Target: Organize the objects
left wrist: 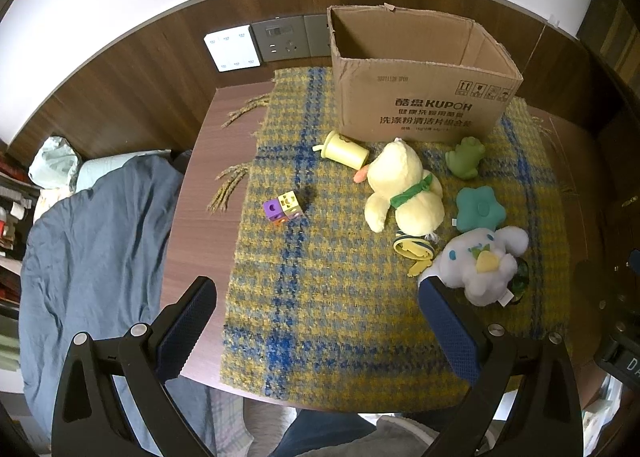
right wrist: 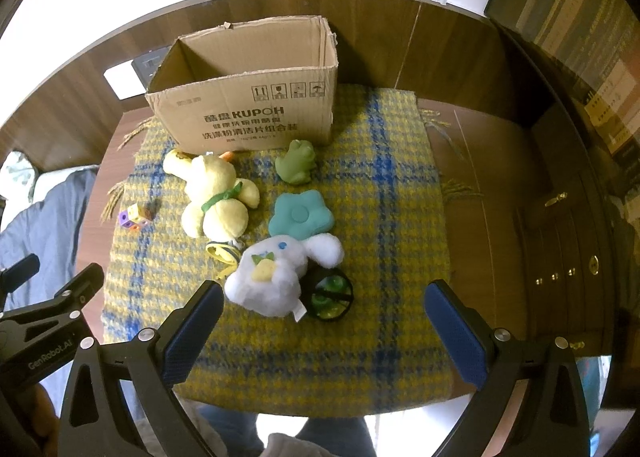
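Note:
An open cardboard box (left wrist: pixel 420 97) (right wrist: pixel 248 113) stands at the far side of a yellow and blue plaid mat (left wrist: pixel 340 297) (right wrist: pixel 380 237). In front of it lie a yellow plush duck (left wrist: pixel 404 189) (right wrist: pixel 216 193), a pale yellow cup (left wrist: pixel 346 149), a green frog (left wrist: pixel 464 157) (right wrist: pixel 296 161), a teal flower cushion (left wrist: pixel 480 209) (right wrist: pixel 300 213), a white plush dog (left wrist: pixel 480 261) (right wrist: pixel 276 277), a dark ball (right wrist: pixel 330 293) and a coloured cube (left wrist: pixel 282 207) (right wrist: pixel 134 215). My left gripper (left wrist: pixel 316 297) and right gripper (right wrist: pixel 324 301) are open and empty, above the mat's near side.
The mat lies on a dark wooden table (left wrist: pixel 200 217) against a wood-panelled wall with sockets (left wrist: pixel 280 37). A blue garment (left wrist: pixel 92 257) hangs at the left. A wooden cabinet (right wrist: pixel 560 237) stands at the right. The left gripper's body (right wrist: pixel 44 317) shows in the right wrist view.

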The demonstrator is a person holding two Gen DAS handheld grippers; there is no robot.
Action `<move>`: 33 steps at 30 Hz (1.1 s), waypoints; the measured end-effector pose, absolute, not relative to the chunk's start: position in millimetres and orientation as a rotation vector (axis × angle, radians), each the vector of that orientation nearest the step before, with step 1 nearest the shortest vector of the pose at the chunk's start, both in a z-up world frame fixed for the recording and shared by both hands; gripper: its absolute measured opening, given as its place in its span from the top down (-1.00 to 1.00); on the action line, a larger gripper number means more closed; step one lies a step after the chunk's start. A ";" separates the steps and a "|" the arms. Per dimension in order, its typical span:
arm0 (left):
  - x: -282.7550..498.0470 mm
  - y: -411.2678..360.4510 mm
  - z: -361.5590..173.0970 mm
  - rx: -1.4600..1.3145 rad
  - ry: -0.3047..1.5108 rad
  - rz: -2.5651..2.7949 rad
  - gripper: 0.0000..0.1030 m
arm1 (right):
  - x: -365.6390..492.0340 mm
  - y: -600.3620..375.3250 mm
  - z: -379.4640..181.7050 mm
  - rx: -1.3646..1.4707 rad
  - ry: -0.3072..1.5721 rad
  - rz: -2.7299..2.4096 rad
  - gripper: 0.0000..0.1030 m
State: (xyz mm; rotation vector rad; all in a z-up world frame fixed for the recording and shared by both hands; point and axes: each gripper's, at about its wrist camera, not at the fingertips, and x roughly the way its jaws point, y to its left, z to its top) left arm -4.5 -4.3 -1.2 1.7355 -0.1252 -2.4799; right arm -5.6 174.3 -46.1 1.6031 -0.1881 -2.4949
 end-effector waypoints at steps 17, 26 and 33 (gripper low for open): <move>-1.5 -3.0 -3.2 1.735 -0.123 -2.470 -1.00 | -4.1 174.8 -46.6 1.608 -0.195 -2.496 -0.96; -2.4 -3.8 -5.7 1.728 -0.126 -2.464 -1.00 | -5.2 173.5 -50.1 1.617 -0.202 -2.488 -0.96; -4.7 -3.7 -6.0 1.726 -0.130 -2.465 -1.00 | -6.8 174.2 -51.5 1.622 -0.211 -2.484 -0.96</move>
